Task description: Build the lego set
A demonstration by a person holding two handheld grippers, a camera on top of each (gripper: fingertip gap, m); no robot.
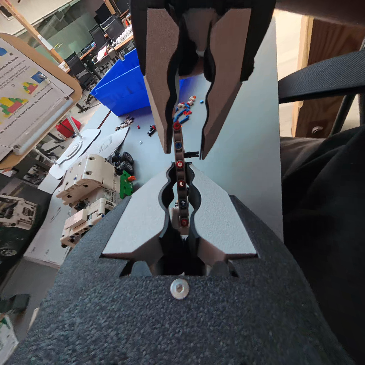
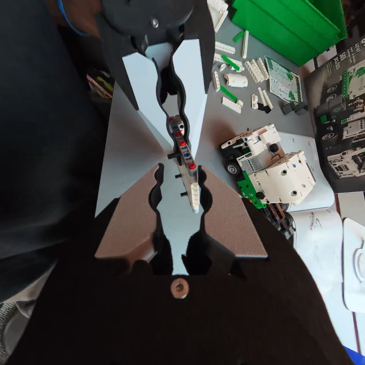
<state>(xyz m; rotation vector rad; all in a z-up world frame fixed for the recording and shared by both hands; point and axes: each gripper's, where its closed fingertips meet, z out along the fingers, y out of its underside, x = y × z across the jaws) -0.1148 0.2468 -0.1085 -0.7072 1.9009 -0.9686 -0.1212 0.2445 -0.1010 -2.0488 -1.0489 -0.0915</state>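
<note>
At the centre of the left wrist view, the left gripper (image 1: 180, 167), with pale grey fingers and black wavy pads, is clamped on a long grey plastic building beam studded with red and blue pins (image 1: 180, 173); both pads press its sides, and the beam runs upward out of the grip, above the grey table (image 1: 237, 177); the right gripper (image 1: 183, 155), brown-fingered, reaches down from the top of the frame with its fingers apart around the beam's far end; one finger lies close against the beam, the other stands clear, just beyond a black pin jutting sideways (image 1: 191, 154); in the right wrist view the same beam lies between the spread brown fingers, beside the right-hand pad; whether it touches I cannot tell; at lower left of the left view stands a white and green brick-built truck (image 1: 87, 189); at upper left a blue plastic bin (image 1: 122, 88); small red, blue and white loose pieces (image 1: 185, 108) lie scattered at upper centre.
</note>
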